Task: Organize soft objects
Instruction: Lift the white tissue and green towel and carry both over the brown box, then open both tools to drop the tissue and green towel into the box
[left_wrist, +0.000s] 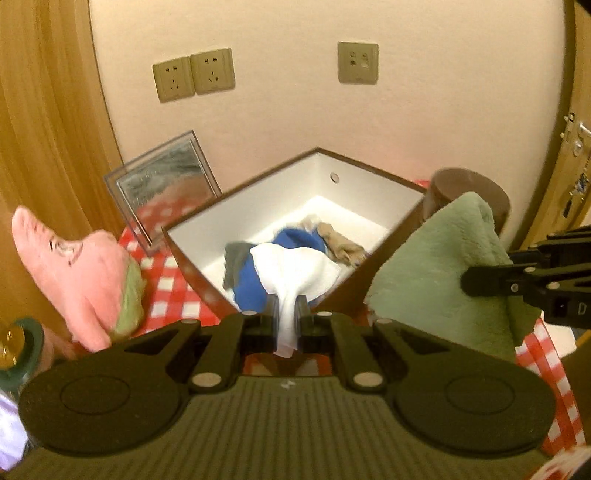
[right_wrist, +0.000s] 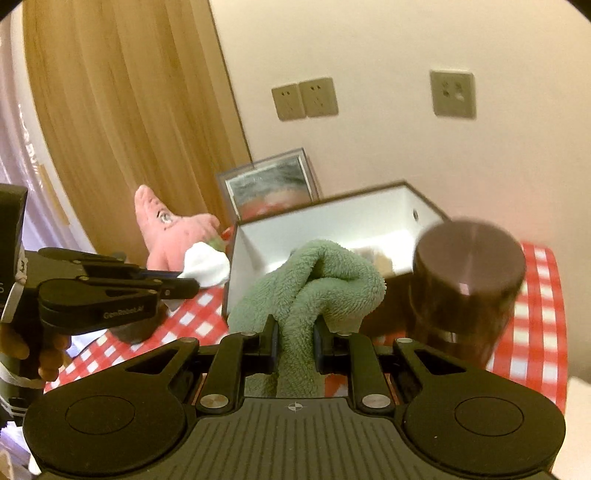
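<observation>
Left gripper (left_wrist: 287, 314): I am pinching a white cloth (left_wrist: 295, 273) between its jaws at the lower centre of the left view; the cloth is fanning out above the fingers, in front of the box.
Right gripper (right_wrist: 294, 334): I am clamping a green towel (right_wrist: 314, 280) in it, at the centre of the right view; the towel is bunching up in two thick folds above the fingers.
Box (left_wrist: 384, 192): it is sitting open at the centre of the left view, brown outside and white inside, with blue, grey and tan fabric (left_wrist: 255, 280) lying on its floor.
Plush (left_wrist: 77, 273): a pink star-shaped toy is lying at the left edge of the left view, beside the box.
Tablecloth (right_wrist: 535, 332): red-and-white checks are showing under the box and at the right of the right view.
Jar (right_wrist: 467, 284): a dark brown cylinder is standing right of the towel, near the box's corner.
Frame (left_wrist: 162, 184): it is leaning against the wall, upper left of the box.
Sockets (left_wrist: 194, 75): they are sitting on the wall in the upper part of the left view.
</observation>
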